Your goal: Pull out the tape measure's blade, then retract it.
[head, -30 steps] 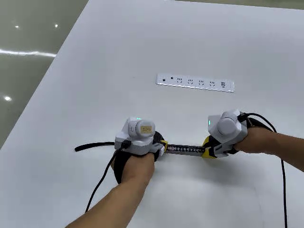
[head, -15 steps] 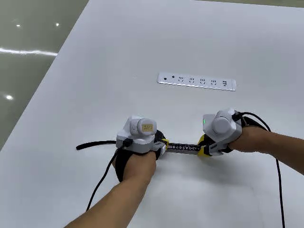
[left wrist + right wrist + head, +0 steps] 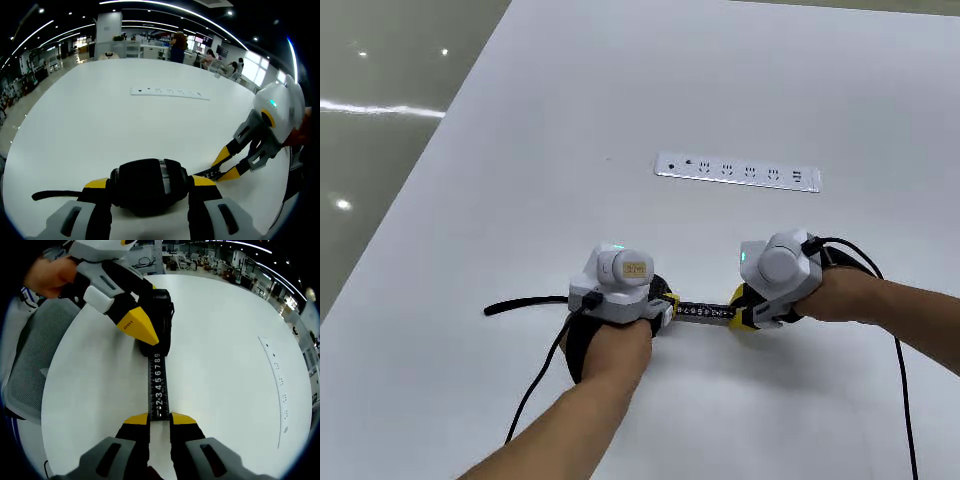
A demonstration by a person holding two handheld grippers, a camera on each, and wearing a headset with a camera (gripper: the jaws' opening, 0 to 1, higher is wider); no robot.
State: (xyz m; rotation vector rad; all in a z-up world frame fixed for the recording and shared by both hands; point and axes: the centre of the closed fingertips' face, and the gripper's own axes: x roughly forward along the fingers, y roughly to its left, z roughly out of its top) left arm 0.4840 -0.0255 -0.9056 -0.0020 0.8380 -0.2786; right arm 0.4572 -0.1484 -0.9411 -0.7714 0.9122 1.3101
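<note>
Right gripper view: right gripper [image 3: 160, 419] pinches the blade [image 3: 158, 385] tip between its fingers; left gripper [image 3: 150, 184] fingers clamp the tape measure [image 3: 145, 189]. Less blade shows than a second ago, so retraction seems underway.

LOC: big open-plan lab/workshop hall | EVID: long ceiling light strips [image 3: 165, 6], rows of benches w/ equipment [image 3: 200, 261] in bkgd, ppl [image 3: 178, 42] at far stations, glossy floor [image 3: 380, 120] | NEAR: wide white worktable [image 3: 620, 90] w/ power strip [image 3: 737, 171], mesh chair [image 3: 32, 362]
</note>
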